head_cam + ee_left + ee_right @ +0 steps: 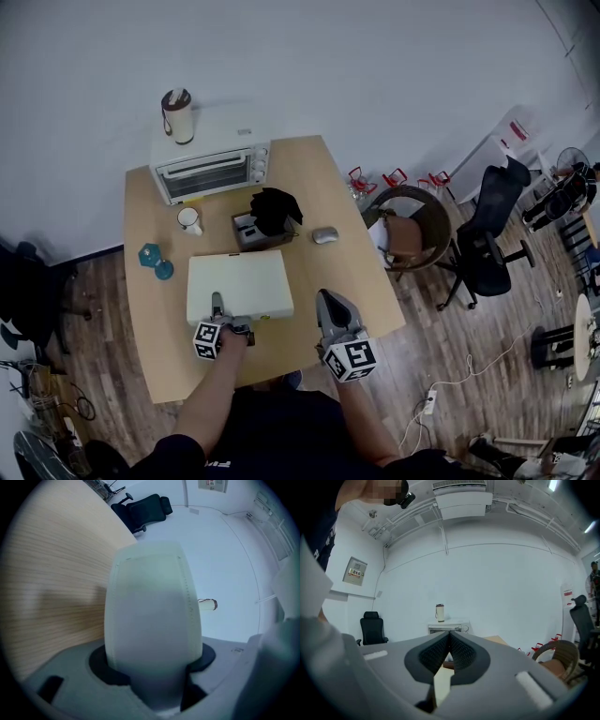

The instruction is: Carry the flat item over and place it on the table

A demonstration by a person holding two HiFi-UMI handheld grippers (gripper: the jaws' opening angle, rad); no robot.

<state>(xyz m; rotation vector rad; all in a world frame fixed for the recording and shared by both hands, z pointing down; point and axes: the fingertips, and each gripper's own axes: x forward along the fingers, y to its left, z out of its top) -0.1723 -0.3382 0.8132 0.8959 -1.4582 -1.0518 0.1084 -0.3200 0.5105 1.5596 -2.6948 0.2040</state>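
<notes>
The left gripper (230, 314) is clamped on the near long edge of the flat item (239, 286), its jaws held partway apart by the item's thickness. The item is a pale cream rectangular sleeve with rounded corners, a smooth matte face and a line of stitching along its border. It sits level over the middle of the light wooden table (309, 187), its long axis running left to right in the head view; whether it rests on the wood cannot be told. The right gripper (325, 300) hovers just beside the item's right corner, its ribbed dark pads closed together on nothing
</notes>
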